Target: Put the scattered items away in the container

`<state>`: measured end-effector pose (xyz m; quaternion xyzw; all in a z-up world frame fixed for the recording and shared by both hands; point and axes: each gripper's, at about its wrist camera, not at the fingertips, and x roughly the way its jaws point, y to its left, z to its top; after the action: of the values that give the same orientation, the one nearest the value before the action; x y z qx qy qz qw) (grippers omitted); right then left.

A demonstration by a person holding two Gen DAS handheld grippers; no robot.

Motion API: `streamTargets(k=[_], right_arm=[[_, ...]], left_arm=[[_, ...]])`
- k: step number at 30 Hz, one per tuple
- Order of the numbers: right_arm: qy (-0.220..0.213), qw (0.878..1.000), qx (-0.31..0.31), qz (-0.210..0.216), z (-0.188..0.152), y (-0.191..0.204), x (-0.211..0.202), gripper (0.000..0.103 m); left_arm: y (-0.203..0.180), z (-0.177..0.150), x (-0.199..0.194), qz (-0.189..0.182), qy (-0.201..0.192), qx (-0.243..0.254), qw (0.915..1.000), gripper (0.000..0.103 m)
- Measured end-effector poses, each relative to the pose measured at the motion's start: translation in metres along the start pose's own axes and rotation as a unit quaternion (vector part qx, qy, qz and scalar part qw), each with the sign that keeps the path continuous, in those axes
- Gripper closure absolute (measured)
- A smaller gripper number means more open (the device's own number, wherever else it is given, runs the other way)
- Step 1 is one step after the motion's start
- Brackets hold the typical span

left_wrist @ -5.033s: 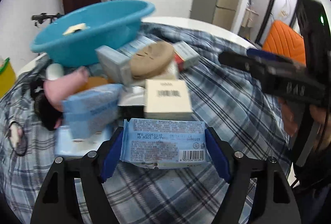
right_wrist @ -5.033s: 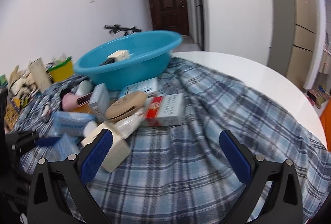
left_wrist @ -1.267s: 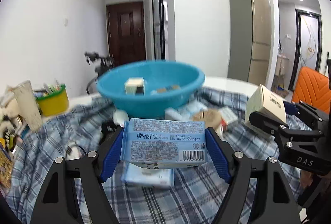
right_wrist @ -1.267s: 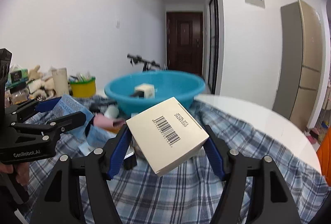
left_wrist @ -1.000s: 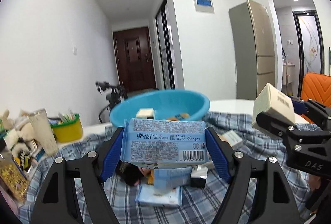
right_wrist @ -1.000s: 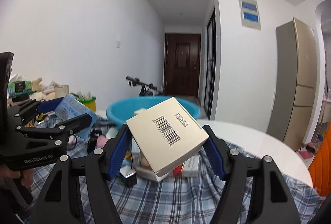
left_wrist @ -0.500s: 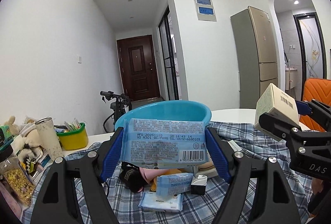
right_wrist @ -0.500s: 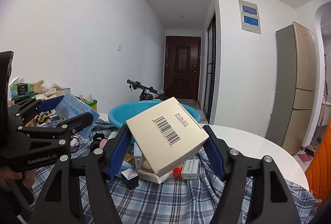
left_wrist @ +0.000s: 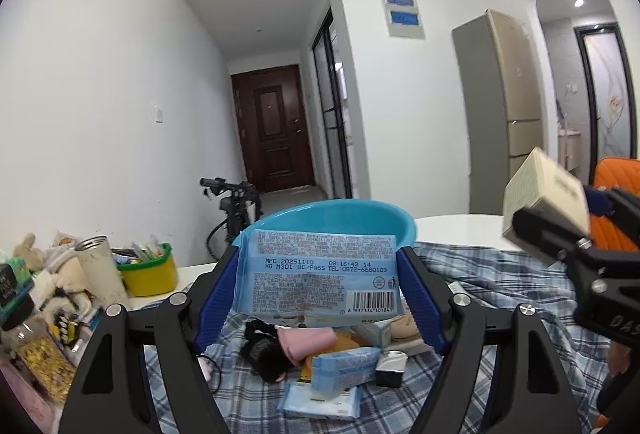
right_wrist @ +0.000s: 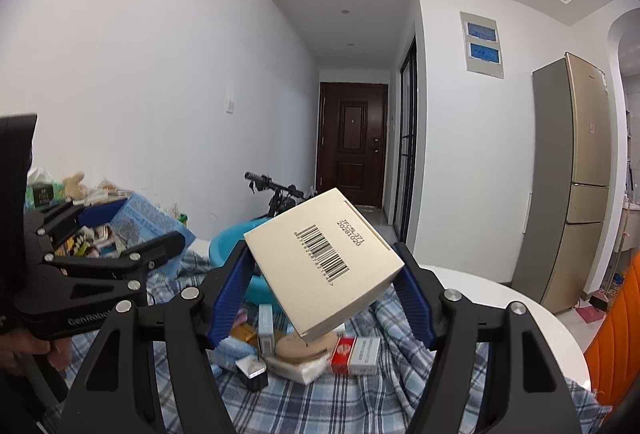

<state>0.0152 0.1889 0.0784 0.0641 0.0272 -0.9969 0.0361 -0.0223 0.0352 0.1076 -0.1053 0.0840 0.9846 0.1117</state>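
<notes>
My left gripper is shut on a light blue wet-wipes packet and holds it high above the table. My right gripper is shut on a cream cardboard box with a barcode, also held high and tilted. The blue basin stands behind the packet; it also shows in the right wrist view. Scattered items lie on the plaid cloth: blue tissue packs, a pink item, a red-and-white box, a tan round case.
A yellow-green tub, a metal cup and toys crowd the left edge. An orange chair stands at the right. The white tabletop shows bare beyond the cloth.
Both grippers have risen higher with their loads. The right gripper has closed on the cream box since five seconds ago. The basin and pile now sit lower in both views.
</notes>
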Motion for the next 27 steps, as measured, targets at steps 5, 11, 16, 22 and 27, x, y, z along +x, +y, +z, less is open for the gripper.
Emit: streamTargets(k=[5,11,16,22,27], right_arm=[[-0.02,1.0,-0.001,-0.005,0.021,-0.001,-0.001,0.035],[-0.036,0.999,0.002,-0.007,0.047,-0.005,0.001,0.035],[-0.054,0.998,0.001,-0.011,0.063,-0.009,-0.003,0.035],[-0.068,0.998,0.009,-0.003,0.068,-0.013,-0.008,0.035],[-0.068,0.998,0.005,-0.002,0.067,-0.012,-0.005,0.035]], left_arm=[[0.003,0.021,0.0,0.005,-0.008,-0.008,0.9999,0.024],[0.005,0.058,-0.001,0.007,-0.026,-0.008,0.9996,0.024],[0.003,0.081,-0.008,0.018,-0.055,-0.001,0.9983,0.024],[0.002,0.09,-0.014,0.016,-0.068,-0.001,0.9976,0.024],[0.002,0.091,-0.013,0.014,-0.067,0.0,0.9977,0.024]])
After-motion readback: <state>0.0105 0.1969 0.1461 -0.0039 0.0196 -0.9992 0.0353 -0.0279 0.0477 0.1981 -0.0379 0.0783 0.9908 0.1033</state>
